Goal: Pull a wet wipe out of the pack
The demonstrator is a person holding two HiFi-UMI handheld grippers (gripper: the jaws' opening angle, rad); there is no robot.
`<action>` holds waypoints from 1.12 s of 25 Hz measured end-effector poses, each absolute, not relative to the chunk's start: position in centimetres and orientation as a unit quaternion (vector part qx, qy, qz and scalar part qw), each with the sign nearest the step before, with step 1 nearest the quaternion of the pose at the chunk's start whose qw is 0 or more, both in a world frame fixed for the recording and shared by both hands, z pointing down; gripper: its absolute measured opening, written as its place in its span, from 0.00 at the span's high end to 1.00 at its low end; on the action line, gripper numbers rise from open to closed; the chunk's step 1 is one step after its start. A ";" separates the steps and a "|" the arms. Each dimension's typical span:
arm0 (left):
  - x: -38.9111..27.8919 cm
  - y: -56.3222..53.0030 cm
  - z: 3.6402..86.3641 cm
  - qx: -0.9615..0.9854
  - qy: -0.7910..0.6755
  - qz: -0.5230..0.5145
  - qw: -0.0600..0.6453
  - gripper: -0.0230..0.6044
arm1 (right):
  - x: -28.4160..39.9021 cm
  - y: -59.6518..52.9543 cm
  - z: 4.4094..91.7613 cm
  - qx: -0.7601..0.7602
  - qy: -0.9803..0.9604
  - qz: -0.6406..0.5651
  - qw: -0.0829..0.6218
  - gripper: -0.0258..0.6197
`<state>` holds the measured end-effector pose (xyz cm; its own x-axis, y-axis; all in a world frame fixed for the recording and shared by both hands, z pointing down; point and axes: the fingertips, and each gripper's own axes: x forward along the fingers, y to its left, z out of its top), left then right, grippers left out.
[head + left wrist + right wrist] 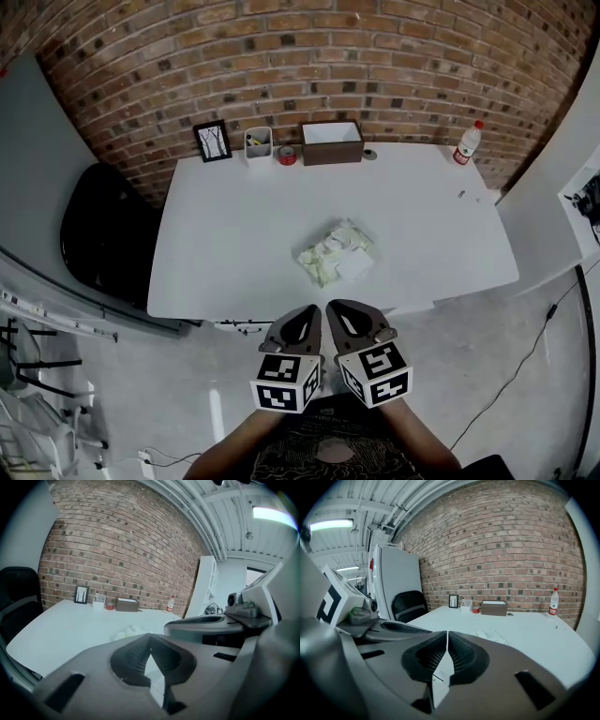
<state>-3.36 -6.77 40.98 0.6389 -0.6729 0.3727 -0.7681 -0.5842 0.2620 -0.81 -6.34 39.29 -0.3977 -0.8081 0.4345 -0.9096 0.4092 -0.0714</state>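
The wet wipe pack (336,253) lies on the white table (234,234), a crumpled pale green-white packet with a white flap, just right of centre toward the near edge. It shows as a small pale lump in the left gripper view (131,631) and in the right gripper view (490,634). My left gripper (307,314) and right gripper (339,309) are held side by side, short of the table's near edge and below the pack. Both are shut with nothing between the jaws, left (150,637) and right (447,634).
Along the table's far edge stand a picture frame (213,141), a white cup (258,142), a red can (287,156), a brown box (331,142) and a red-capped bottle (467,142). A black chair (98,230) sits left of the table. A brick wall lies behind.
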 end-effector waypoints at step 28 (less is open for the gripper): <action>0.3 -17.0 44.6 0.871 -0.418 0.140 0.218 0.95 | 3.3 -16.9 44.0 0.519 -0.815 0.162 0.201 0.93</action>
